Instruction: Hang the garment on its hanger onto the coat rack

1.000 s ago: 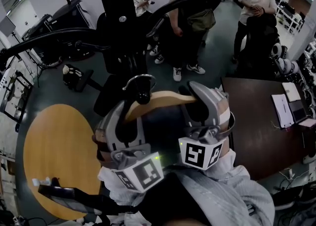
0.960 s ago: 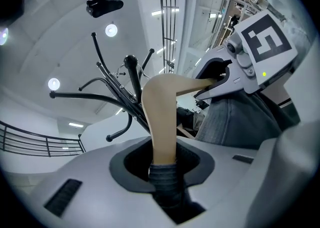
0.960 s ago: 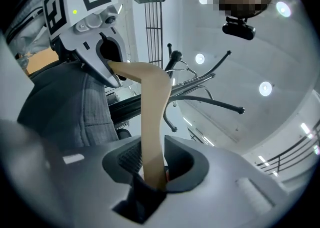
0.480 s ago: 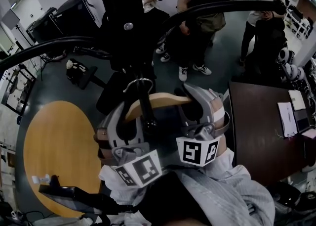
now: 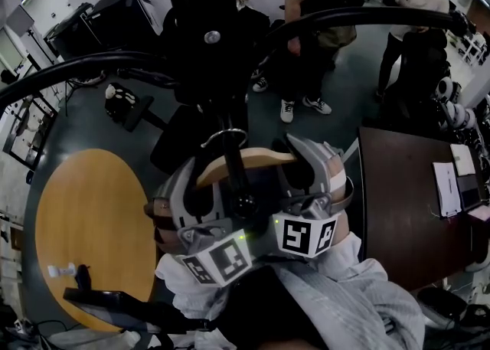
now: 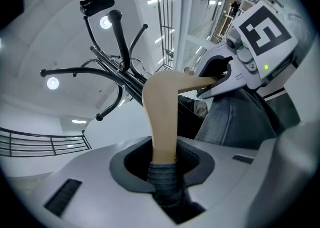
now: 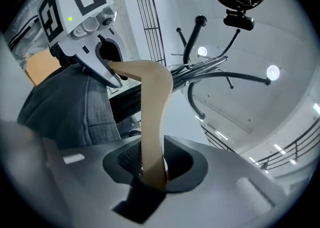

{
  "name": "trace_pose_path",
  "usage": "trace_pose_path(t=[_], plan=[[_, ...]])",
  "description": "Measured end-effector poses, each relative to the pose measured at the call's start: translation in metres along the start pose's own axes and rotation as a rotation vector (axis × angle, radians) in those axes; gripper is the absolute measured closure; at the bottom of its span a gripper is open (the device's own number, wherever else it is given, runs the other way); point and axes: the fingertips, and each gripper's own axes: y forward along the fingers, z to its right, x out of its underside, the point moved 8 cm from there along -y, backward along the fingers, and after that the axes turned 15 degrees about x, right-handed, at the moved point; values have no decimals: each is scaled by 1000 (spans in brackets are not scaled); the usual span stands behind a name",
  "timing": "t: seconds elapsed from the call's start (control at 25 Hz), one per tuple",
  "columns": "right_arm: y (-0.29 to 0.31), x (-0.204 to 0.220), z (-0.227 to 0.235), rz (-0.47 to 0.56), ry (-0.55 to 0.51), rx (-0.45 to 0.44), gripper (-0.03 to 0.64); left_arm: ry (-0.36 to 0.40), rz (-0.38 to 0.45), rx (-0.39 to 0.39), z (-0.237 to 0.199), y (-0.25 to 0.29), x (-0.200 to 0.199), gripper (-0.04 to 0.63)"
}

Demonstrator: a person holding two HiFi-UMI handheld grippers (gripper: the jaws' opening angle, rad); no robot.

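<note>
A wooden hanger [image 5: 246, 160] carries a grey garment [image 5: 337, 295] that hangs toward me. My left gripper [image 5: 200, 188] is shut on the hanger's left arm [image 6: 162, 122]. My right gripper [image 5: 302, 163] is shut on the hanger's right arm [image 7: 152, 117]; its jaws have just been closing a little on the wood. The metal hook [image 5: 224, 139] loops round a black peg [image 5: 239, 180] of the coat rack [image 5: 200, 27], whose ball end pokes out between the two grippers. From below, the rack [image 6: 117, 67] spreads its curved arms above the hanger.
A round wooden table [image 5: 84, 226] stands at the left and a dark desk [image 5: 398, 218] with papers at the right. Several people [image 5: 318, 34] stand behind the rack. Long curved rack arms [image 5: 76, 69] reach out to both sides.
Both grippers and the hanger have sunk slightly and moved toward the rack pole. The black peg's ball end now reaches further through the hook, down between the grippers.
</note>
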Motion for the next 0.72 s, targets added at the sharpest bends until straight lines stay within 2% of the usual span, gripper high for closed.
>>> trace_pose_path(t=[0.24, 0.44, 0.6, 0.72], plan=[[-7, 0, 2, -1, 40, -32, 517, -3, 4, 13, 2, -8, -2, 500], [-19, -3, 11, 32, 120, -128, 485, -13, 42, 17, 1, -19, -7, 466], [-30, -9, 16, 69, 110, -196, 442, -11, 67, 53, 4, -27, -10, 420], [-40, -13, 19, 72, 103, -221, 437, -1, 61, 42, 7, -35, -11, 416]])
